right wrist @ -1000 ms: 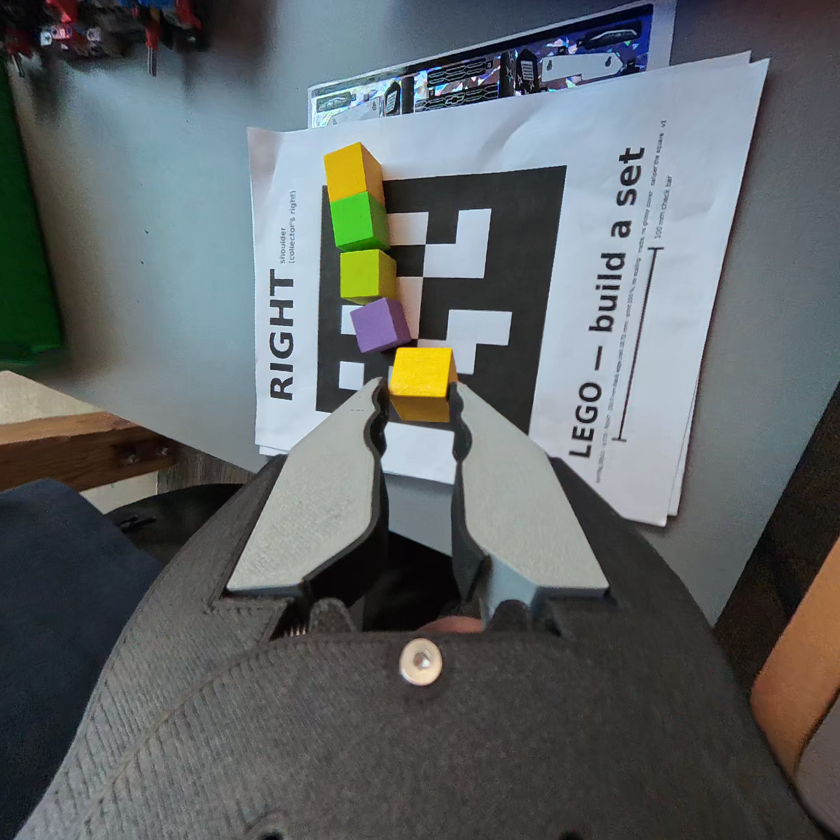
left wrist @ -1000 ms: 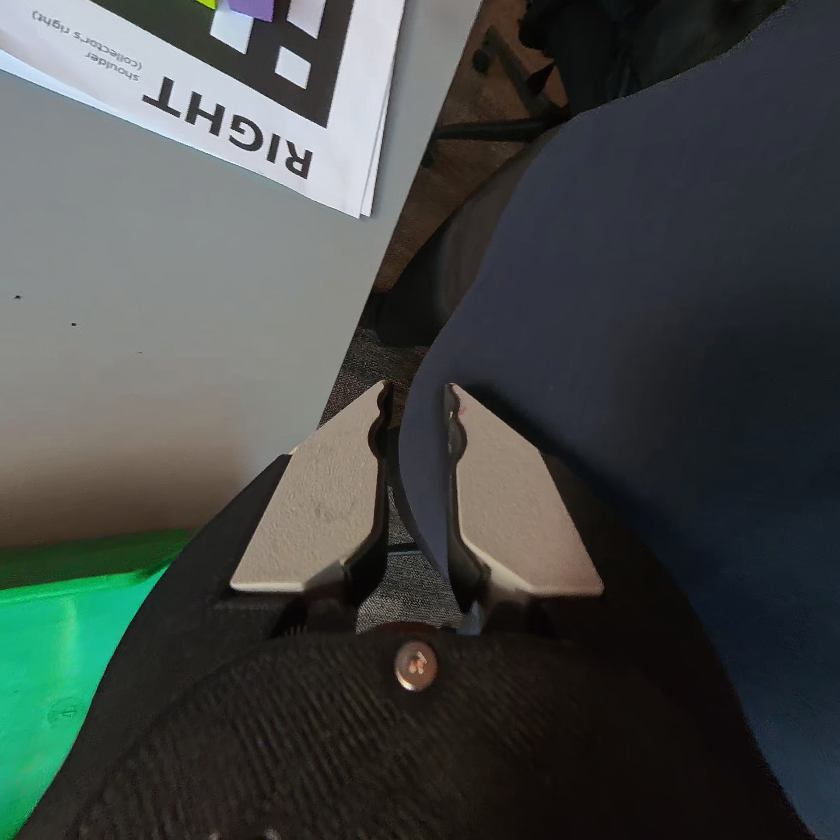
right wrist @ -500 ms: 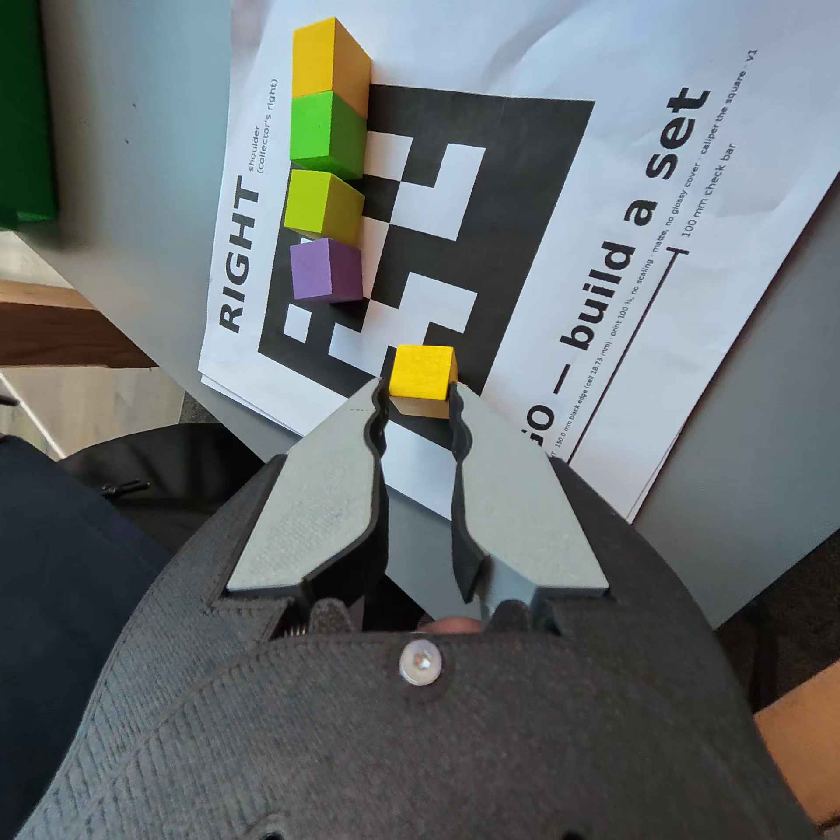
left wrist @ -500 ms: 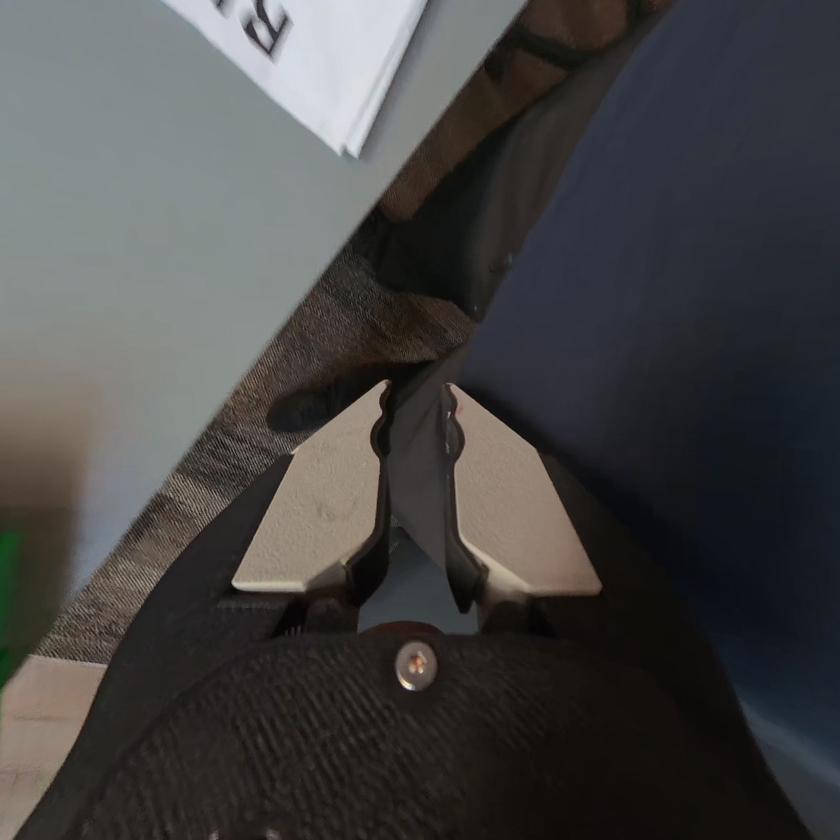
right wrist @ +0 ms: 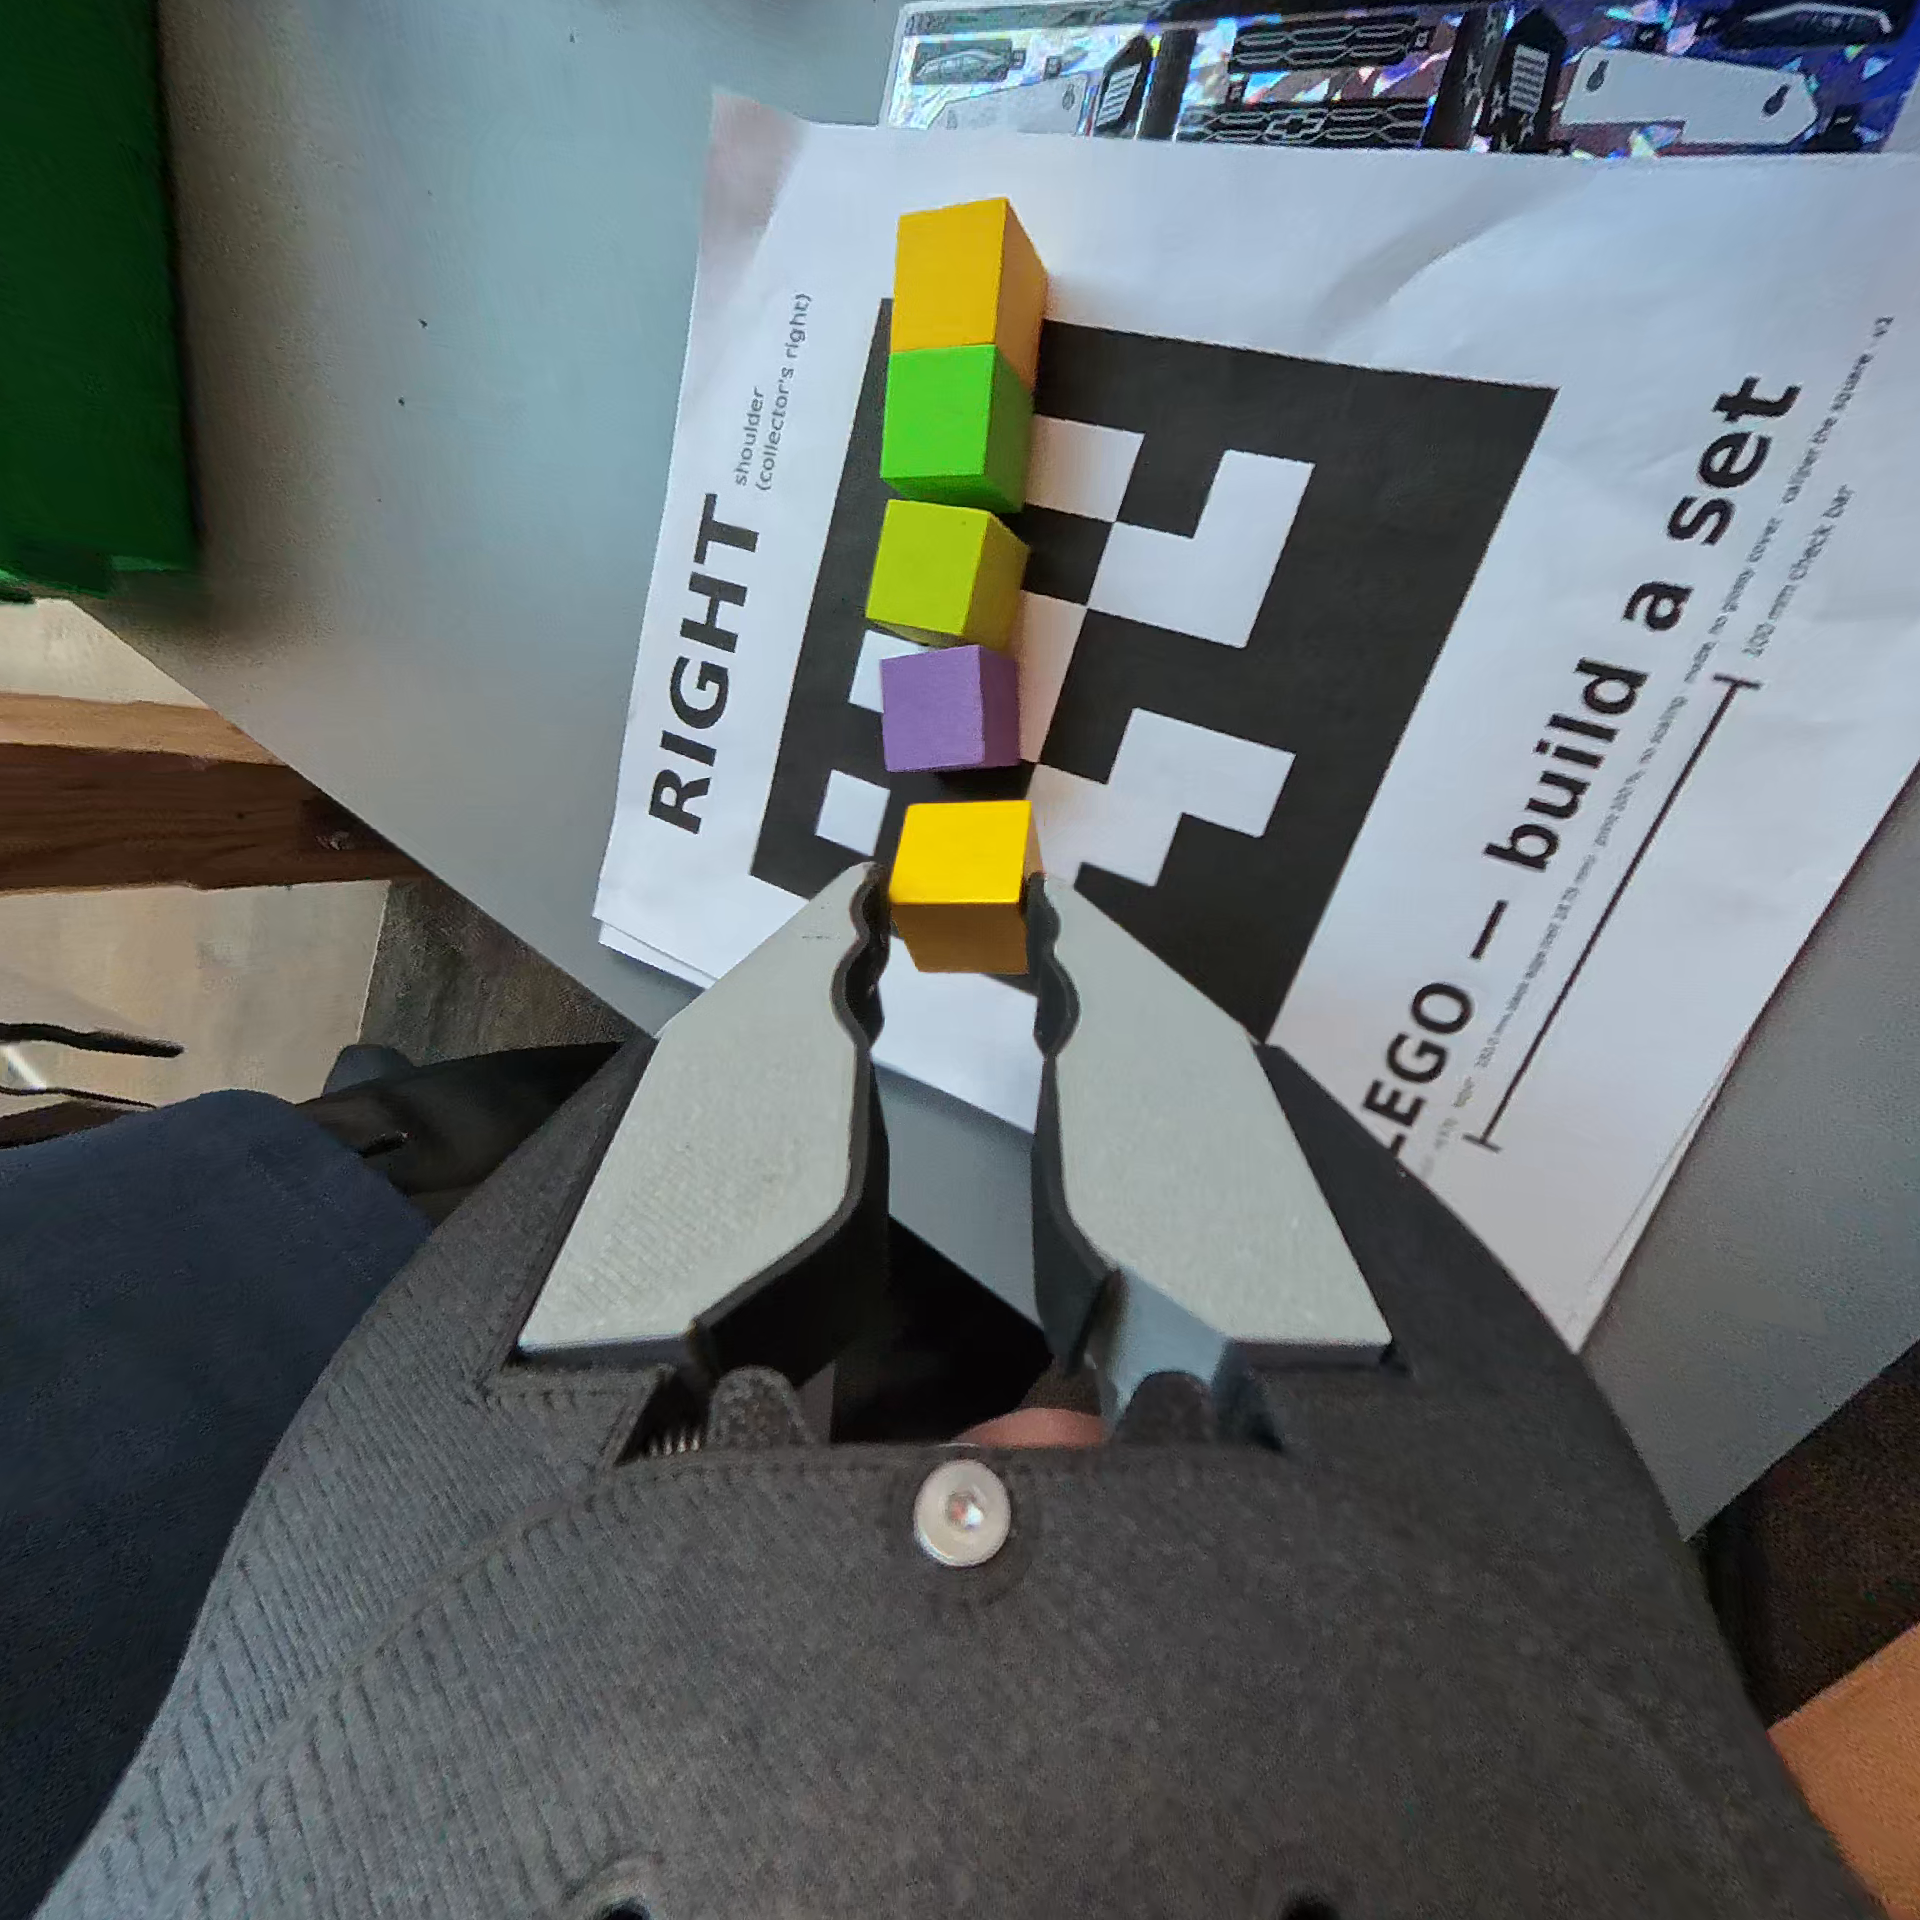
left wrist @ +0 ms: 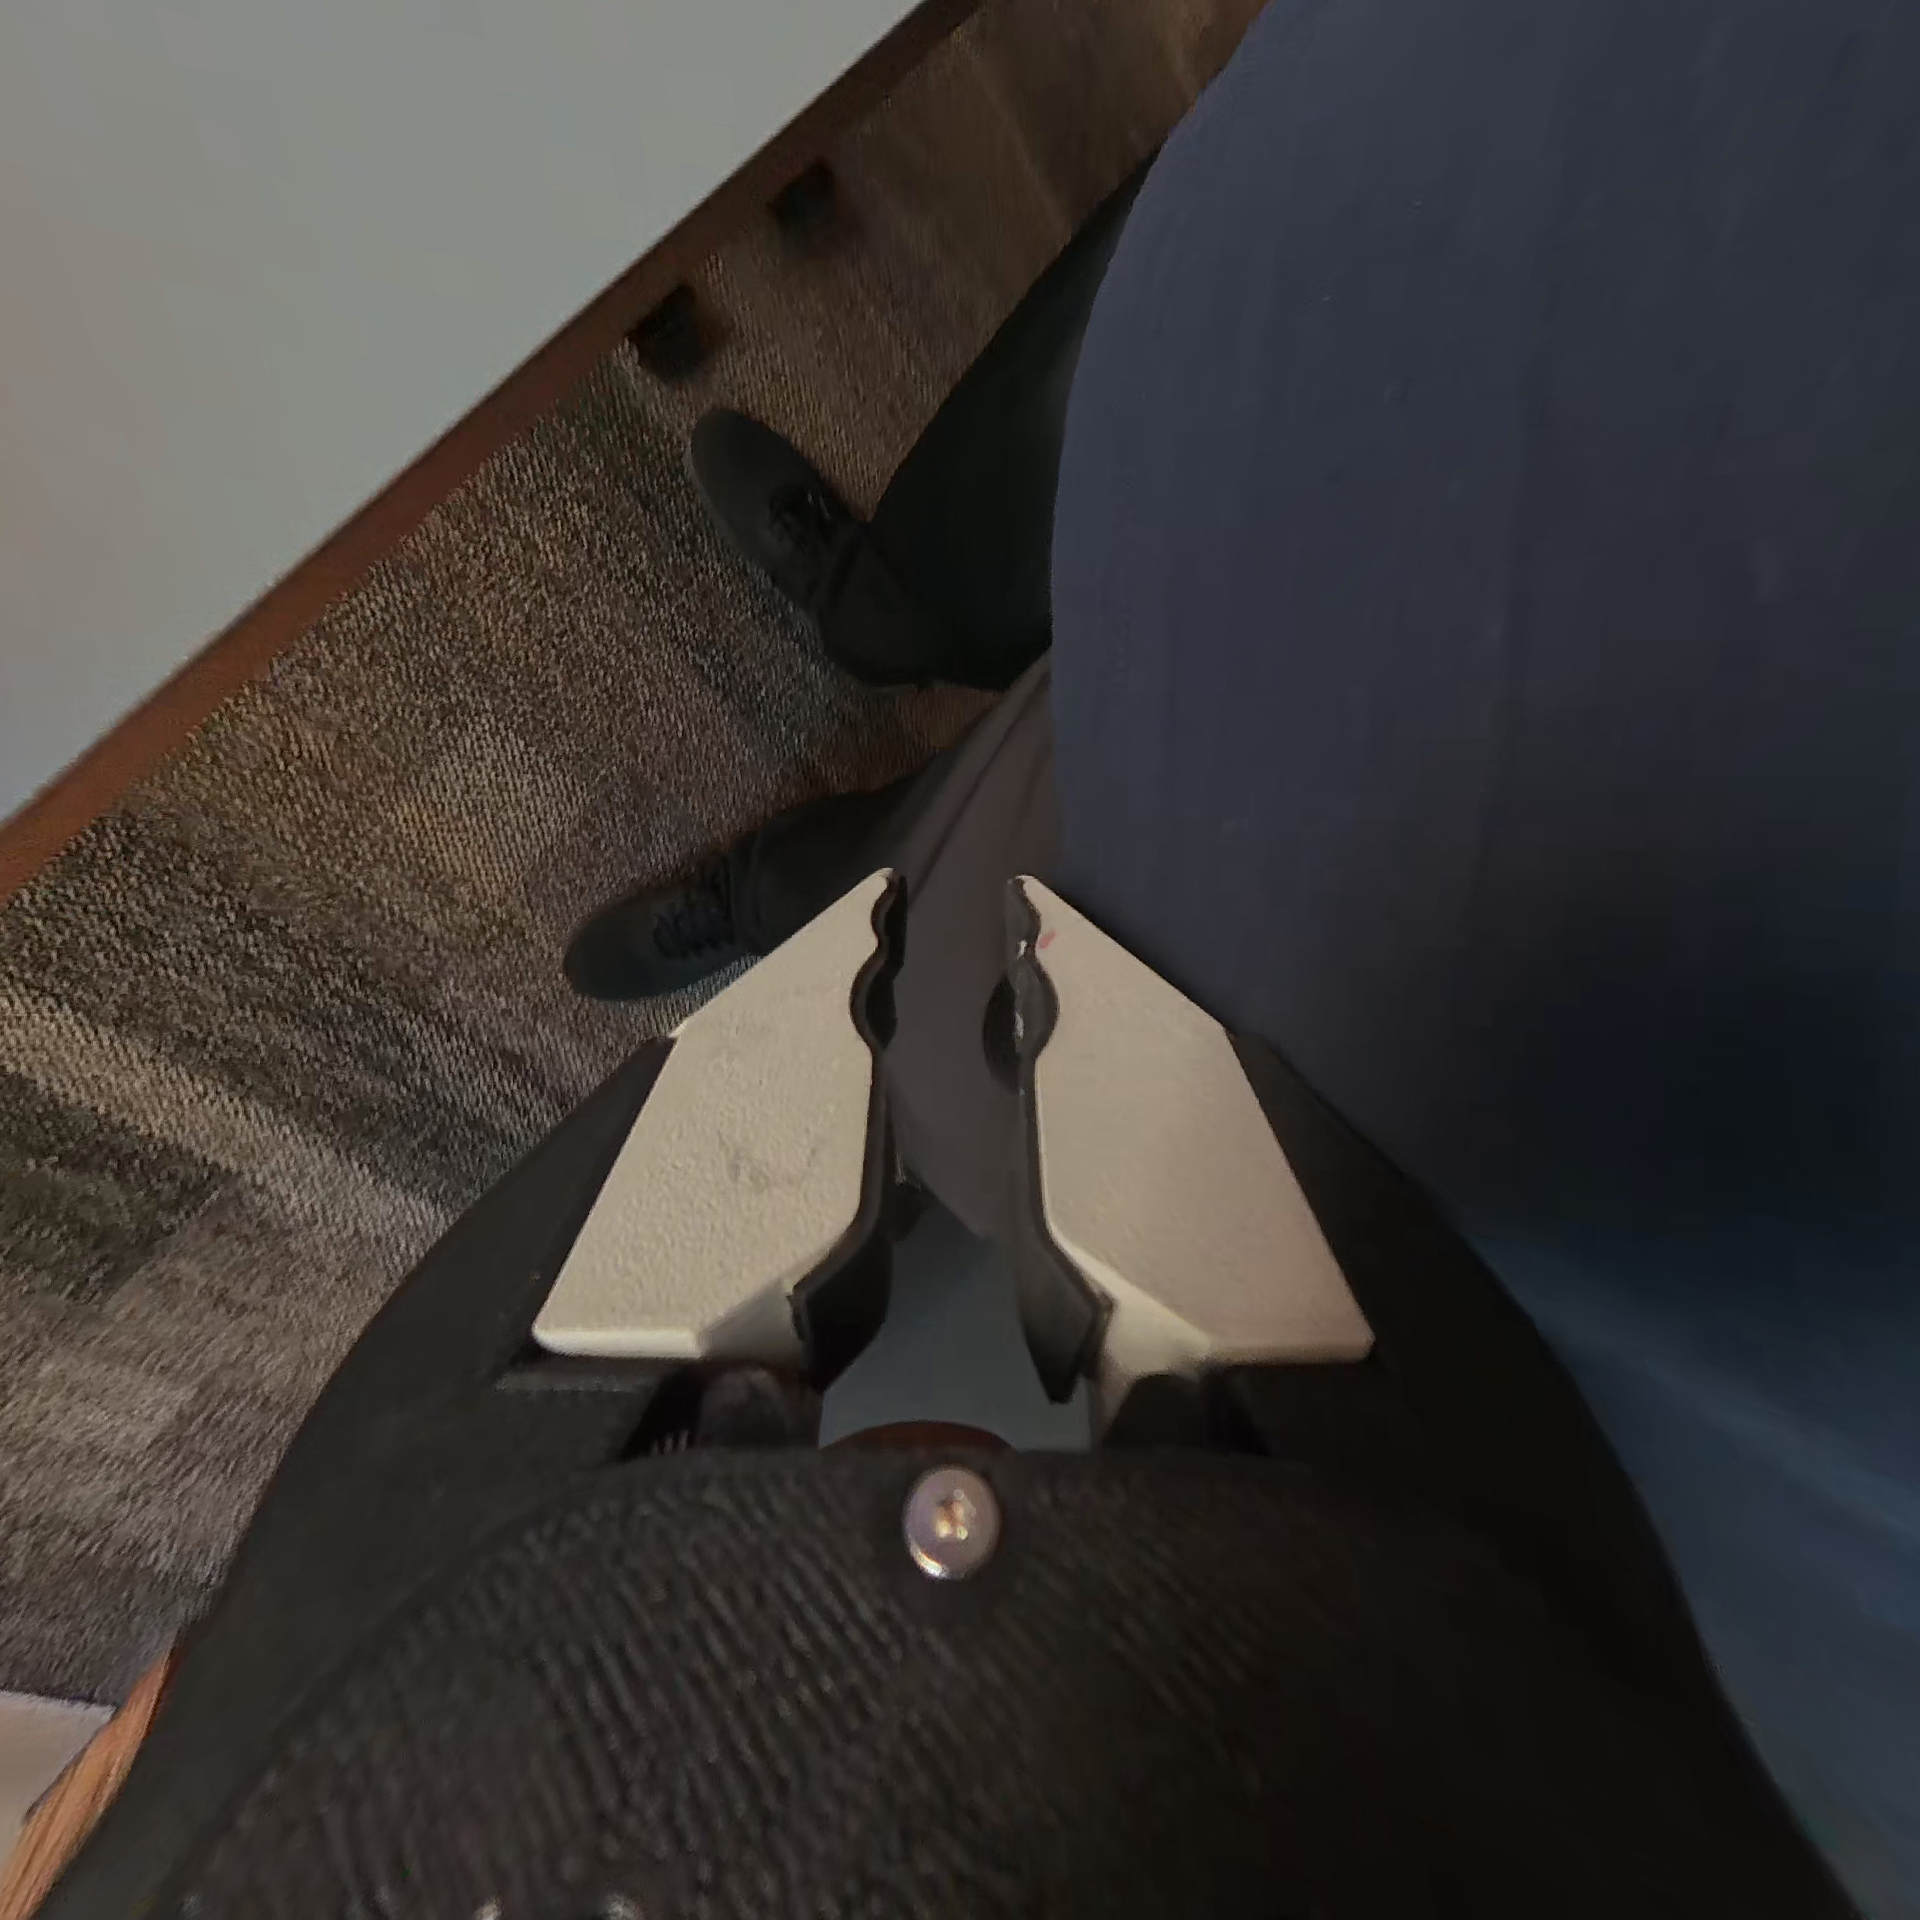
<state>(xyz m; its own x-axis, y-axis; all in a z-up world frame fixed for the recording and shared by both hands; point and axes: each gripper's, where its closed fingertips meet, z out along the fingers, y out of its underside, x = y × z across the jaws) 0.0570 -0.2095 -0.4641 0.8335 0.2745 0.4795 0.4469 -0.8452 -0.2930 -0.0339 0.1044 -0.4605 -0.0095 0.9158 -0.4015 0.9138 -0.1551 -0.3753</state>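
Yellow cube (right wrist: 964, 868) is pinched between the right gripper (right wrist: 961, 896) tips, both pads tight on its sides, just above the printed paper (right wrist: 1455, 312) w/ the black-and-white marker. Right past it is a row: purple cube (right wrist: 945, 709), lime cube (right wrist: 940, 569), green cube (right wrist: 951, 426), orange cube (right wrist: 961, 272). Left gripper (left wrist: 954, 896) is off the grey table (left wrist: 260, 260), pointing at carpet (left wrist: 364, 883) & dark shoes (left wrist: 665, 935), fingers slightly apart w/ nothing in them.

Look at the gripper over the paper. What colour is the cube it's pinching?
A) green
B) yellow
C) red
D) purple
B: the right gripper has both fingertips pressed on the sides of a yellow cube, just in front of the purple cube in the row on the printed paper.
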